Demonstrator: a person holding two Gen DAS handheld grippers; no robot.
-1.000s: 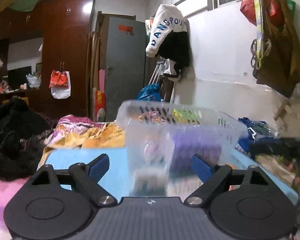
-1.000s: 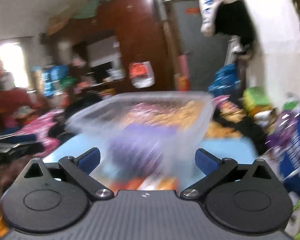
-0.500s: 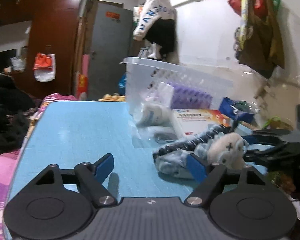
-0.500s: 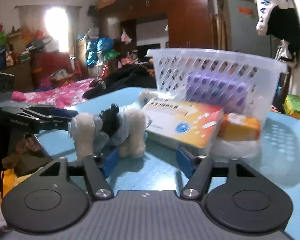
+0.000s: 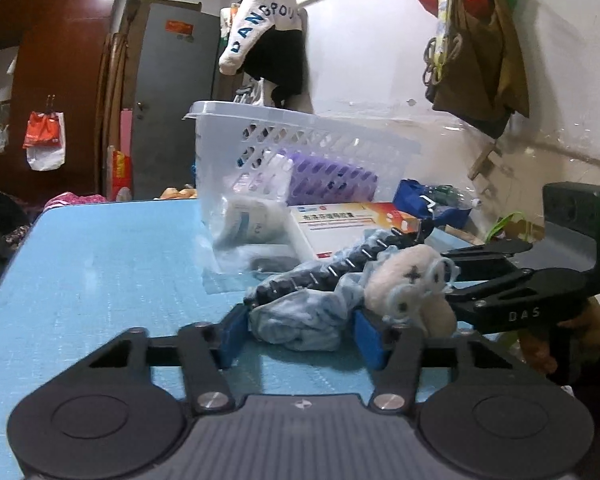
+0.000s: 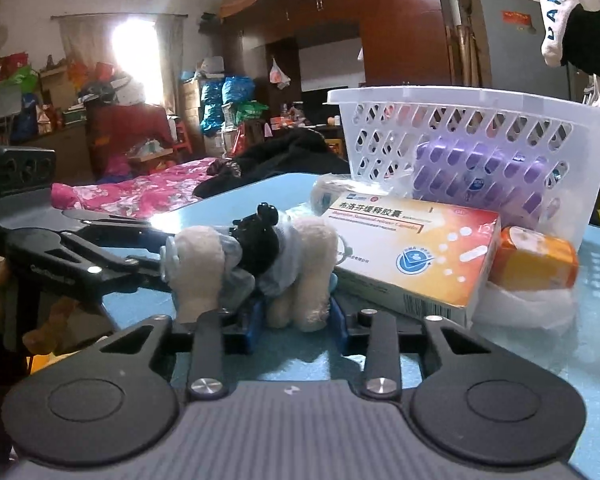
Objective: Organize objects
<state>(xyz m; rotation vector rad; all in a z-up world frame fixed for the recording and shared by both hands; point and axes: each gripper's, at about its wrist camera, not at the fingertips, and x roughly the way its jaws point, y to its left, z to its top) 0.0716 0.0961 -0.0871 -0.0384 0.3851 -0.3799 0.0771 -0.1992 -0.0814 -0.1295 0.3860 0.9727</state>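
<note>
A cream plush toy in pale blue cloth with a black spiked strip (image 5: 340, 280) lies on the blue table (image 5: 100, 264). My left gripper (image 5: 300, 336) has its blue pads on either side of the toy's blue cloth end. My right gripper (image 6: 296, 322) has its pads close around a cream leg of the same toy (image 6: 300, 268). Behind the toy lie an orange and white medicine box (image 6: 412, 256), an orange pack (image 6: 536, 258) and a white gauze roll (image 5: 252, 224). A white slotted basket (image 6: 460, 140) holds a purple item (image 6: 480, 184).
The right gripper's black body (image 5: 540, 280) shows at the right of the left wrist view. The left gripper's body (image 6: 60, 248) shows at the left of the right wrist view. A white wall with hanging bags (image 5: 476, 48) stands behind the table. A bed with pink bedding (image 6: 140, 196) lies beyond.
Both grippers dropped from basket height to the table top and moved in on the plush toy. Their jaws have narrowed around it from both sides.
</note>
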